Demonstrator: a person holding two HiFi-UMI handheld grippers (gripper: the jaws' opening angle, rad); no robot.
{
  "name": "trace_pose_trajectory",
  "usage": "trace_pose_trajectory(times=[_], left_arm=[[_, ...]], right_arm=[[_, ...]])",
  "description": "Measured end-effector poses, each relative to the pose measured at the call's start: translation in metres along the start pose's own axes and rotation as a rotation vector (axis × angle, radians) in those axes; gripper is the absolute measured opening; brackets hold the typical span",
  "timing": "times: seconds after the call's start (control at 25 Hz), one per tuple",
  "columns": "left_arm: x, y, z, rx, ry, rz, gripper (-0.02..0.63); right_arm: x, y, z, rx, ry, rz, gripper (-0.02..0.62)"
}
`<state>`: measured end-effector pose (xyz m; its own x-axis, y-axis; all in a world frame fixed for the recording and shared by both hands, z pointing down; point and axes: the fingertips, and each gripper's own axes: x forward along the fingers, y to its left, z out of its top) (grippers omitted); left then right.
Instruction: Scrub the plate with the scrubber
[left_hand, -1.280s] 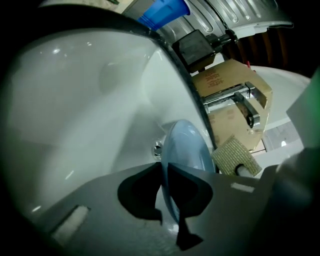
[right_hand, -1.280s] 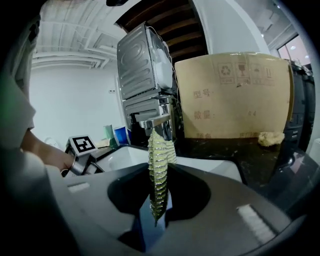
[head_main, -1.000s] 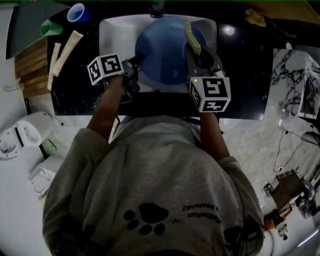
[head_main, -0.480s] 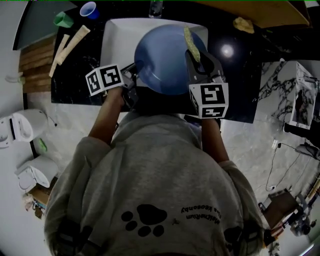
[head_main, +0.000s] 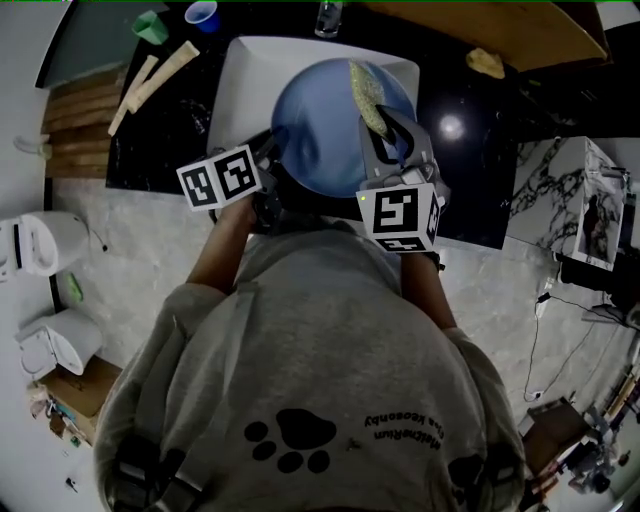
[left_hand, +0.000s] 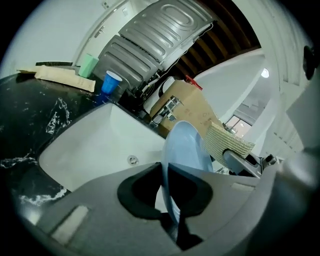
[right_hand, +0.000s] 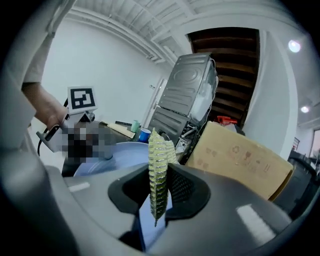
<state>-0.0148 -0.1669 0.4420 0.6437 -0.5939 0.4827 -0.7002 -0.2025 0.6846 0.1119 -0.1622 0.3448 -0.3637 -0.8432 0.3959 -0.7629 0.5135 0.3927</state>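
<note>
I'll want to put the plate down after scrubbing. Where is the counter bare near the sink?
Right of the sink, the black counter is bare out to its edge, with only a yellowish scrap at the far end. The sink's left half, beside the plate, is bare too. The counter's far-left corner is crowded: two beige packets, a green cup, a blue cup.

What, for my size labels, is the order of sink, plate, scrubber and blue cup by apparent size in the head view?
sink, partly covered
plate
scrubber
blue cup
The scrubber and the blue cup look close. The scrubber is nearer the camera, so that pair is unsure.
</note>
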Motion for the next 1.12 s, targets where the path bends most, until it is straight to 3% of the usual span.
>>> trace_pose_trajectory(times=[0.32,0.48,0.84,1.12], left_arm=[[-0.020,0.006,0.009,0.115,-0.053,0.036,0.020],[-0.026,0.008,0.008,0.149,-0.060,0.030,0.020],[-0.041,0.023,0.011,0.170,-0.116,0.058,0.025],[-0.048,0.032,0.006,0.160,-0.172,0.071,0.023]], right_arm=[[0.021,0.048,0.003,-0.355,0.080,-0.025,0.074],[0.035,0.075,0.002,-0.461,0.107,-0.001,0.074],[0.050,0.136,-0.011,-0.537,0.199,0.248,0.075],[0.040,0.182,-0.032,-0.502,0.310,0.495,0.075]])
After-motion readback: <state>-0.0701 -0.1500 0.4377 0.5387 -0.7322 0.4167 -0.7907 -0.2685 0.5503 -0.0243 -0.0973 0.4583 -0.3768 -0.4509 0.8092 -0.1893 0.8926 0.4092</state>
